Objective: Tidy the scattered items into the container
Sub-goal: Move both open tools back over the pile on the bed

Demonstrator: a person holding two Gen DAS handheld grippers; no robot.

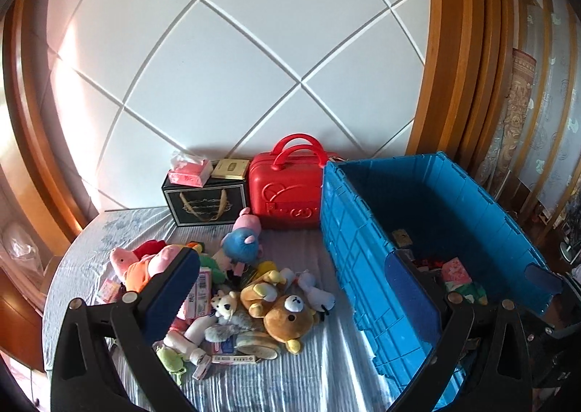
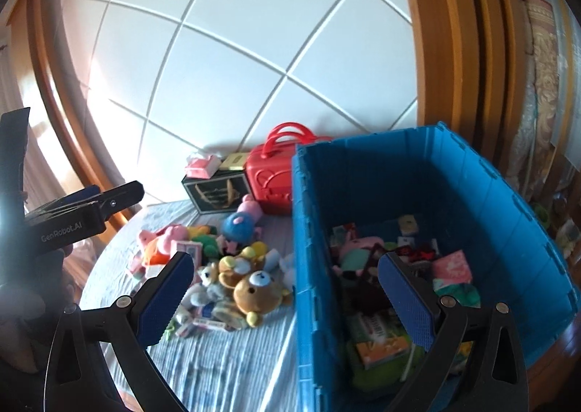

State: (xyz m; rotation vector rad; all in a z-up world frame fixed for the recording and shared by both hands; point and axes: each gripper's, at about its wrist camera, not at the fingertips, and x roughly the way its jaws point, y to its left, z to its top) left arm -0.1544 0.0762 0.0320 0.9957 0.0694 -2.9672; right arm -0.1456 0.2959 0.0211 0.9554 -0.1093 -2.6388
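A pile of toys lies on the striped blue sheet (image 1: 290, 383): a brown bear plush (image 1: 290, 317) (image 2: 258, 292), a blue-headed plush (image 1: 239, 245) (image 2: 238, 225), a pink pig (image 1: 145, 263) (image 2: 163, 237), a white bottle (image 1: 189, 337) and small boxes. To the right stands the open blue bin (image 1: 348, 230) (image 2: 316, 223), holding a pink packet (image 1: 454, 268) (image 2: 452, 266), an orange box (image 2: 381, 346) and other items. My left gripper (image 1: 292, 257) hovers open above the pile, empty. My right gripper (image 2: 285, 259) is open and empty, straddling the bin's left wall.
A red case (image 1: 287, 190) (image 2: 268, 183) and a black gift box (image 1: 207, 205) (image 2: 218, 194) with a tissue pack (image 1: 190, 170) on top stand against the white padded headboard. Wooden frames rise on both sides. The left gripper's body (image 2: 72, 219) shows at the right view's left edge.
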